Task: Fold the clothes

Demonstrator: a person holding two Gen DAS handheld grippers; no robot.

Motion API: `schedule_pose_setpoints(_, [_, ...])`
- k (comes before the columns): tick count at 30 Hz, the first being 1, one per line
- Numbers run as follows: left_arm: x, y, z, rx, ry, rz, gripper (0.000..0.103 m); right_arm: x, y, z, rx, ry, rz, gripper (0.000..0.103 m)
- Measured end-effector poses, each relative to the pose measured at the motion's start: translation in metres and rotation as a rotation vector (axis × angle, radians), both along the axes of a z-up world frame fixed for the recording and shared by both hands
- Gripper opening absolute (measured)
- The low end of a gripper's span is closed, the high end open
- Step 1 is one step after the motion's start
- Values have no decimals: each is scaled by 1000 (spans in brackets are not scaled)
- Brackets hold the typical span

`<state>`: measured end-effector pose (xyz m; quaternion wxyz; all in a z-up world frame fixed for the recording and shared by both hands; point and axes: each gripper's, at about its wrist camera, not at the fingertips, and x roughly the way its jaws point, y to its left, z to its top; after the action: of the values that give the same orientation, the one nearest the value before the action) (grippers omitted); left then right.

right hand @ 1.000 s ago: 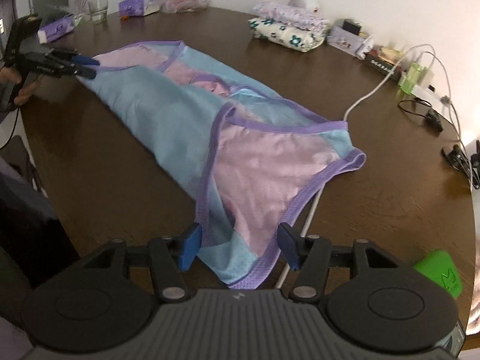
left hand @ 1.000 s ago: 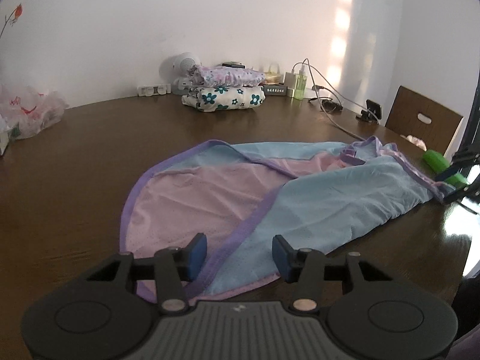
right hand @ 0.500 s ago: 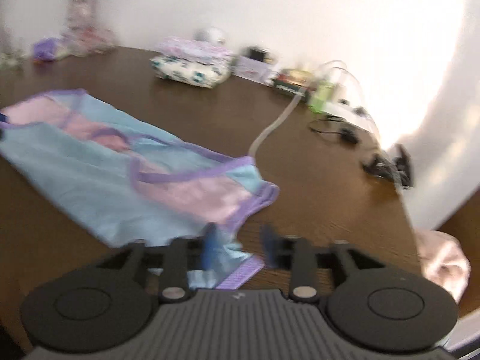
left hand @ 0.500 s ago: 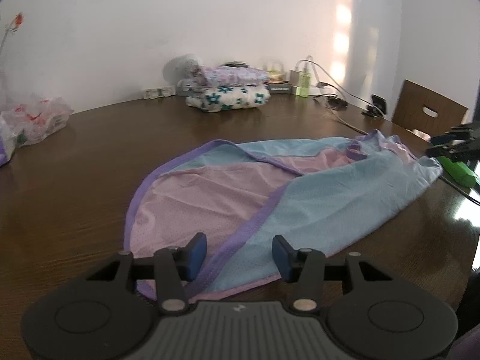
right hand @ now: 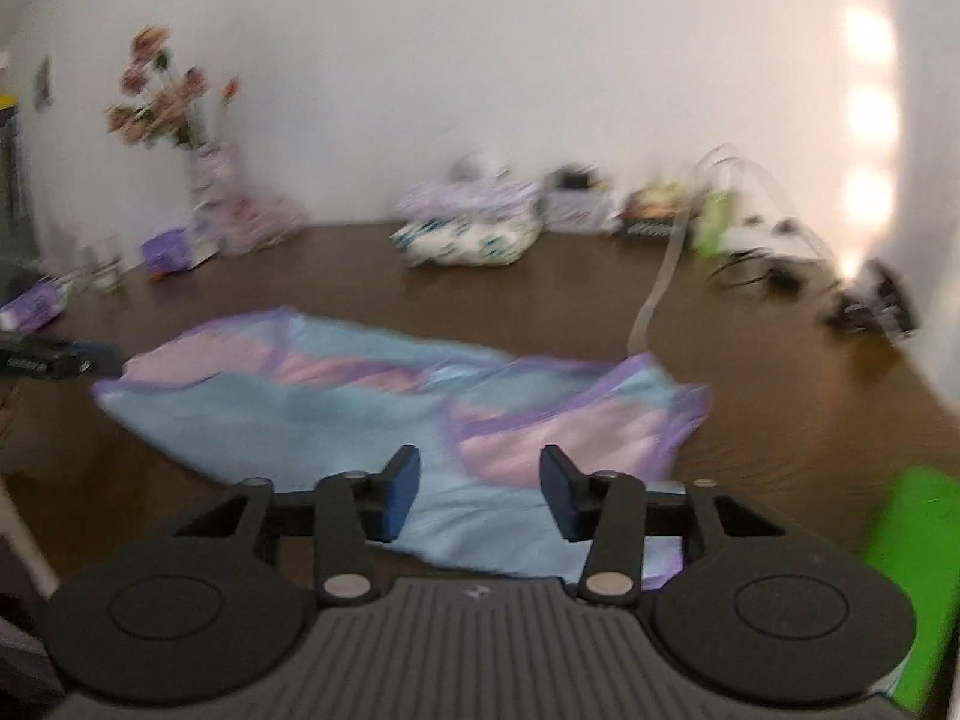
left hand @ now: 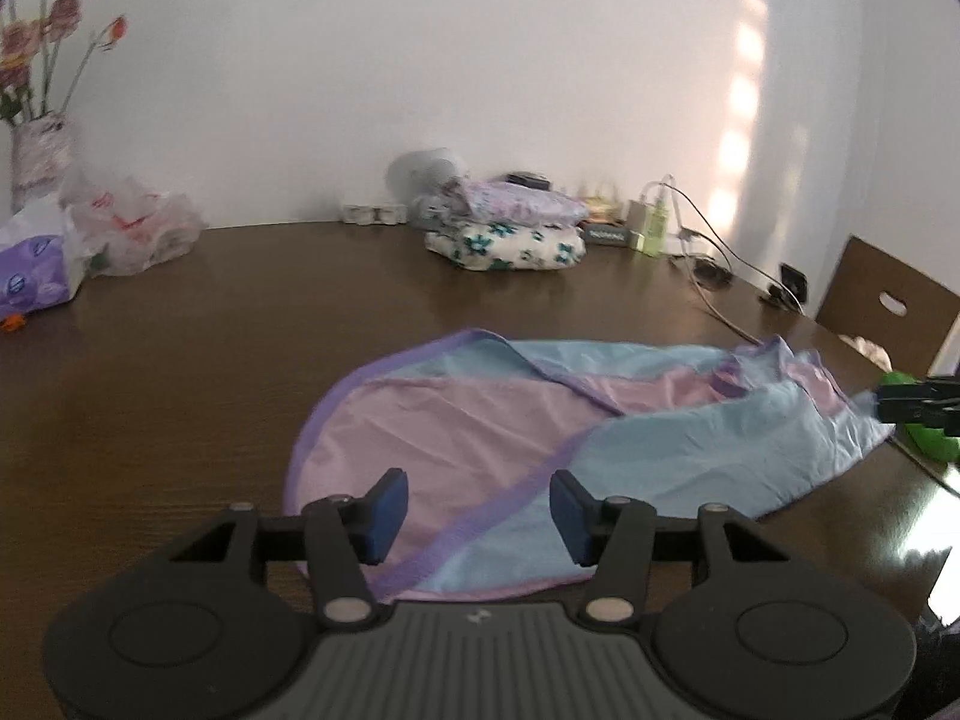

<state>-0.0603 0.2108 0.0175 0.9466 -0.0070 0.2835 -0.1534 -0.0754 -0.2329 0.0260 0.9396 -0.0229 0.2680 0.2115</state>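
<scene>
A light blue and pink garment with purple trim lies spread on the dark wooden table. My left gripper hovers over its near hem; its jaws are opening and the pads press on nothing. In the blurred right wrist view my right gripper sits over the other end of the garment, its jaws closing with cloth lying below the gap, not pinched. The right gripper's tip shows at the garment's far right corner. The left gripper shows at the far left corner.
A stack of folded clothes sits at the back by the wall, with chargers and cables to its right. A flower vase, plastic bag and tissue pack stand back left. A chair and a green object are on the right.
The right wrist view swung round from looking along the garment to facing the wall, and its jaws narrowed. The left view tipped upward and its jaws widened slightly. The garment stayed flat.
</scene>
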Motion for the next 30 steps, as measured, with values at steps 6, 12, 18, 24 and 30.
schedule_pose_setpoints(6, [4,-8,-11,58,41,3,50,22,26,-16,-73,65,-55,40])
schedule_pose_setpoints(12, [1,-3,-15,125,70,31,49,28,16,-23,-103,100,-150,38])
schedule_pose_setpoints(18, [39,-7,36,103,-13,40,58,63,11,16,35,74,-122,47])
schedule_pose_setpoints(24, [158,-69,43,107,70,-109,66,137,45,18,-22,65,-155,49])
schedule_pose_setpoints(30, [221,-78,8,141,228,-60,47,172,56,-9,-103,144,-176,49])
